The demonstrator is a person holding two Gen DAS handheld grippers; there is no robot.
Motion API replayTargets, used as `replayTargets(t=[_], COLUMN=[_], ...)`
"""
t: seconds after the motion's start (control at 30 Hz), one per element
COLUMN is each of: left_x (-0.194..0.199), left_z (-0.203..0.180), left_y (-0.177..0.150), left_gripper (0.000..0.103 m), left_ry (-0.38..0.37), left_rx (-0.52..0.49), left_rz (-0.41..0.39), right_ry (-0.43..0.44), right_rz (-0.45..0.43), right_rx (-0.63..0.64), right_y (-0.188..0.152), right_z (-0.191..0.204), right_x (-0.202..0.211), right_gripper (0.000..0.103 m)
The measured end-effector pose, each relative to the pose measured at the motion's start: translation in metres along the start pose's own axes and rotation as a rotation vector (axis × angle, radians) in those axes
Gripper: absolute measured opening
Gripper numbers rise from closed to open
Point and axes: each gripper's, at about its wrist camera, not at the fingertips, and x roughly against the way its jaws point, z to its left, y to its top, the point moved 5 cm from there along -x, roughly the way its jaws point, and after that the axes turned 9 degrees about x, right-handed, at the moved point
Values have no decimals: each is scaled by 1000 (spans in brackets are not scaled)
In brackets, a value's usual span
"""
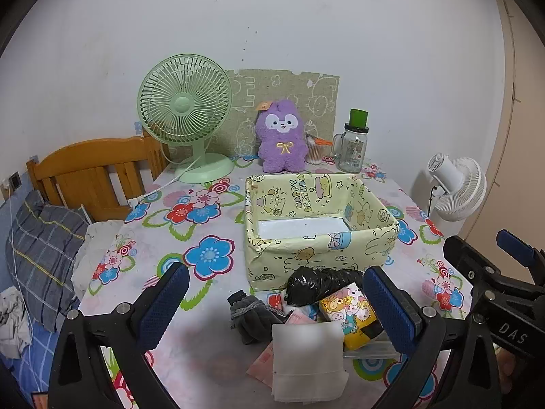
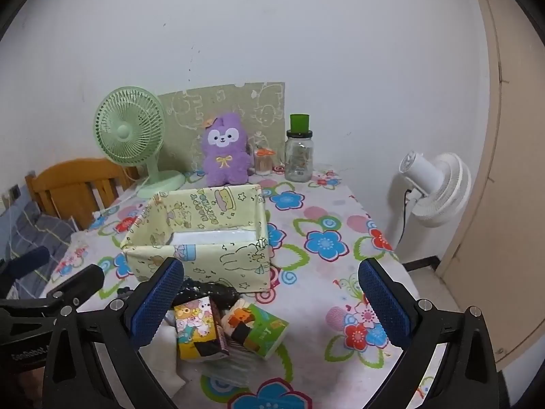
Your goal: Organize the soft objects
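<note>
A yellow cartoon-print box (image 1: 320, 235) (image 2: 201, 238) stands open-topped on the flowered tablecloth, with only a white base showing inside. In front of it lies a pile: a black plastic bundle (image 1: 316, 286) (image 2: 207, 291), a dark grey glove (image 1: 248, 313), a white folded cloth (image 1: 306, 358), a yellow cartoon tissue pack (image 1: 351, 313) (image 2: 197, 327) and a green tissue pack (image 2: 259, 327). My left gripper (image 1: 276, 303) is open just above the pile, holding nothing. My right gripper (image 2: 269, 300) is open too, over the pile's right side. The right gripper (image 1: 494, 283) shows at the left view's right edge.
A green desk fan (image 1: 185, 116), a purple plush (image 1: 281, 136), a cotton-swab jar (image 1: 315, 150) and a glass jar with green lid (image 1: 352, 146) line the back wall. A wooden headboard (image 1: 92, 173) and bedding lie left. A white floor fan (image 2: 432, 187) stands right.
</note>
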Motion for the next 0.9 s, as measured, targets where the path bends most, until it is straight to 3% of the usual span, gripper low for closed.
replayTargets(t=[0.9], left_x=[5], left_z=[4], left_y=[5], left_gripper=[103], left_ry=[21], left_rx=[-3], left_rz=[-24], right_ry=[0], right_rz=[-2], right_rx=[15], right_y=[-1], right_z=[2], right_x=[0], right_gripper=[103])
